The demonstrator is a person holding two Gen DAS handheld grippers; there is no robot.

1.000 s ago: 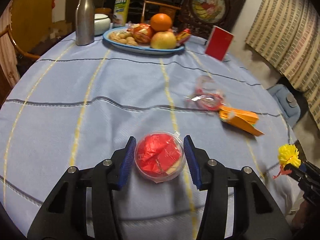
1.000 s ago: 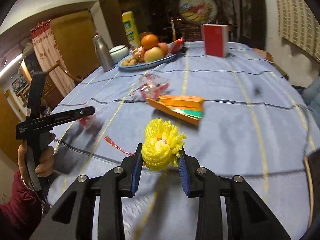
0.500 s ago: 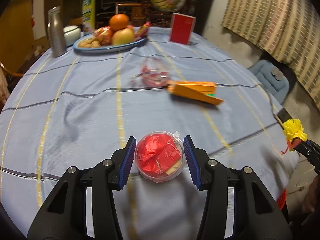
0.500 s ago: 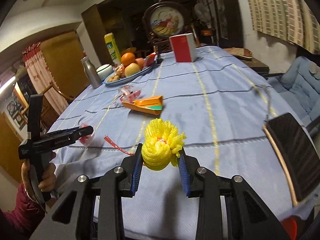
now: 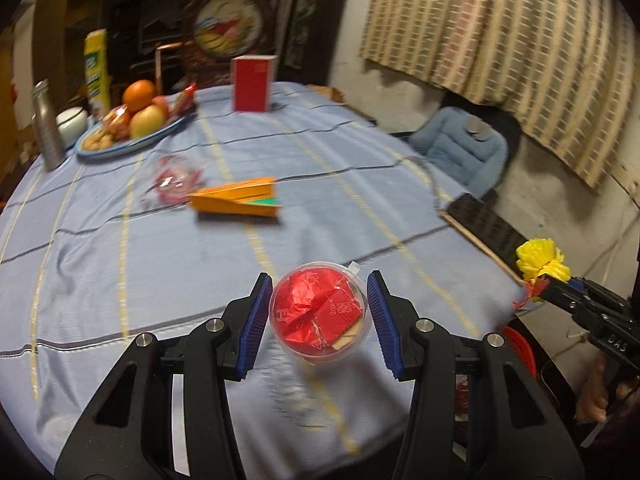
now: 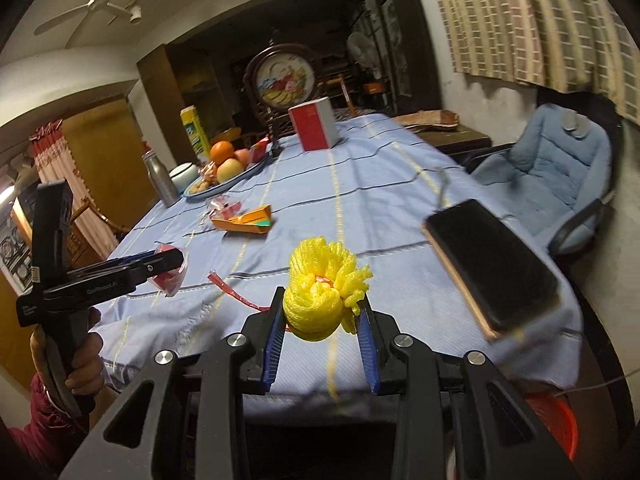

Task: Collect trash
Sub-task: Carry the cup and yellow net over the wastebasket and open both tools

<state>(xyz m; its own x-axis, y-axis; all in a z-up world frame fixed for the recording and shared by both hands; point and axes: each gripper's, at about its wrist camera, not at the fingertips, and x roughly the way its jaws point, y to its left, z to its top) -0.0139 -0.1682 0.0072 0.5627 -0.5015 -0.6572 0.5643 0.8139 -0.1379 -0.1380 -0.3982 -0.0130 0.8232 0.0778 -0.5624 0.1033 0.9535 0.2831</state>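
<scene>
Two pieces of trash are held above the near edge of the tabletop (image 5: 120, 264). On the left, the left hand-held gripper (image 5: 318, 314) is clenched on a clear round cup (image 5: 318, 312) with red wrappers inside. Farther on the blue cloth lie a crumpled clear wrapper (image 5: 174, 180) and, just beside it, a flattened orange carton (image 5: 240, 202). On the right, the right hand-held gripper (image 6: 322, 326) is grasping a yellow foam net (image 6: 322, 294).
</scene>
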